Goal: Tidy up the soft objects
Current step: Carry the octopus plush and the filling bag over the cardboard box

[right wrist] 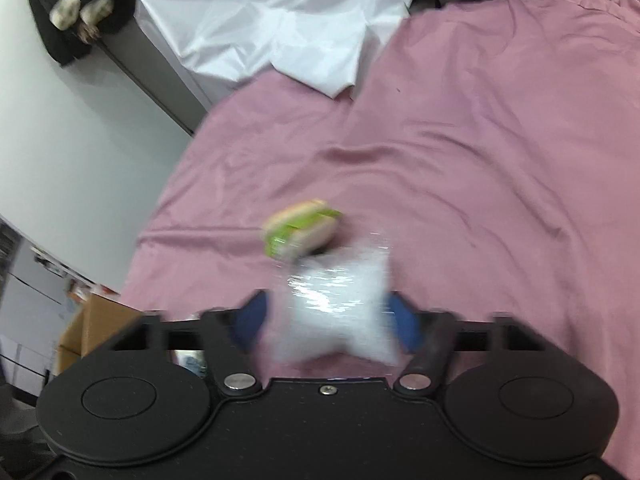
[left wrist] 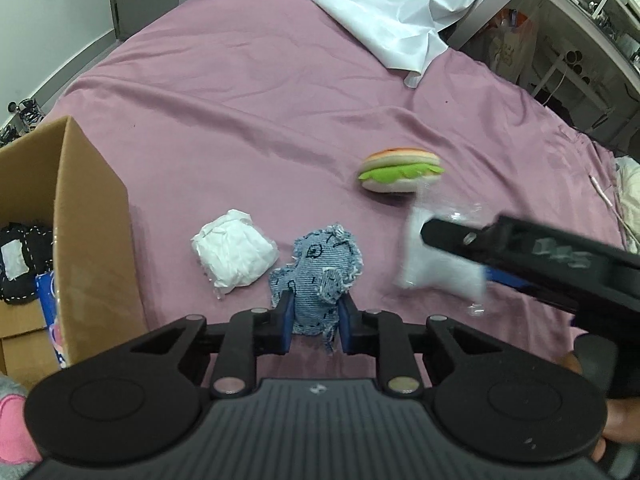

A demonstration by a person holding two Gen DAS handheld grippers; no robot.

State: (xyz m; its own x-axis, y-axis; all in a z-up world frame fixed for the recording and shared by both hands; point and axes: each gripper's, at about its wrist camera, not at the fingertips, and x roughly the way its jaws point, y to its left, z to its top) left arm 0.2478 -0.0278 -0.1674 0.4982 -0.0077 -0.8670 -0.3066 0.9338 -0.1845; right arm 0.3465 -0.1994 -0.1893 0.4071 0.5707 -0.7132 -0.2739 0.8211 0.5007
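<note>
My left gripper (left wrist: 314, 320) is shut on a blue denim elephant toy (left wrist: 320, 276), held just above the pink bedsheet (left wrist: 240, 100). My right gripper (right wrist: 328, 320) is shut on a clear plastic bag of white filling (right wrist: 340, 312); the bag also shows in the left wrist view (left wrist: 436, 268), to the right of the elephant, blurred. A plush burger (left wrist: 400, 170) with a green lettuce layer lies on the sheet beyond both grippers, and shows in the right wrist view (right wrist: 300, 230). A white crumpled soft bundle (left wrist: 234, 252) lies left of the elephant.
An open cardboard box (left wrist: 80, 220) stands at the left edge of the bed with dark fabric items (left wrist: 20, 260) inside. A white sheet (left wrist: 392, 4) is heaped at the far end of the bed. Shelves and clutter (left wrist: 580, 40) stand at the right.
</note>
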